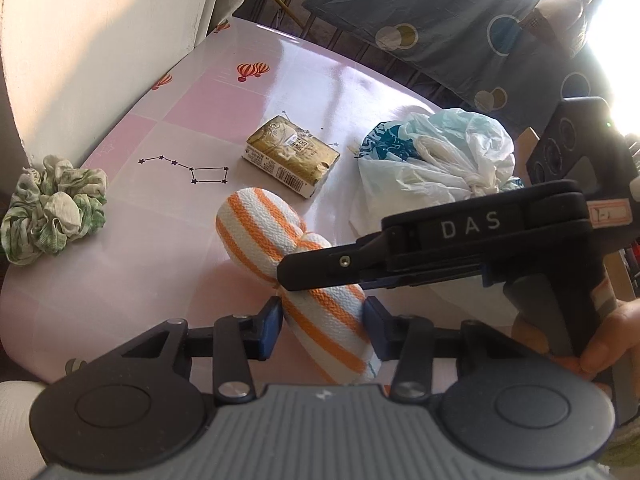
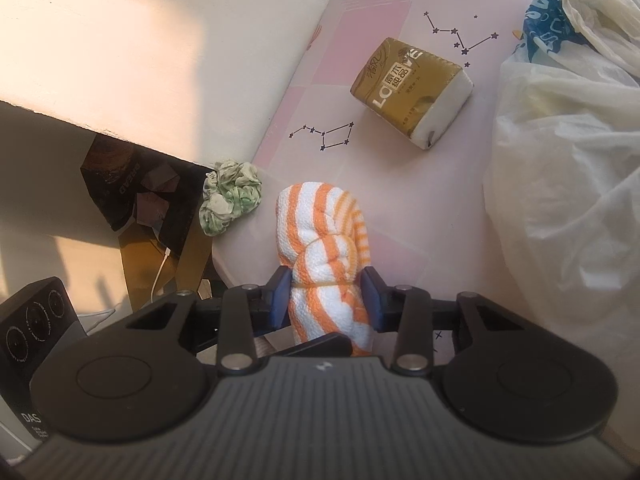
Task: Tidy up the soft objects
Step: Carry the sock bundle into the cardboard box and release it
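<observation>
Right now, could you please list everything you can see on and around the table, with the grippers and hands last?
Rolled towel: one, orange and white stripes, tied at the middle with a thin band, near table edge, between both grippers' pads.
Scrunchie: one, green and white, at the table's edge by the wall.
Tissue pack: one, gold wrapper, mid-table beyond the towel.
Plastic bags: a bunch, white and pale with blue print, beside the tissue pack.
Table: one, pink checks with balloon and star prints.
Curtain: one, dark grey with circles, behind the table.
Left gripper: one, black, pads against the towel.
Right gripper: one, black, pads against the towel.
Hand: one, holding the right gripper's handle.
</observation>
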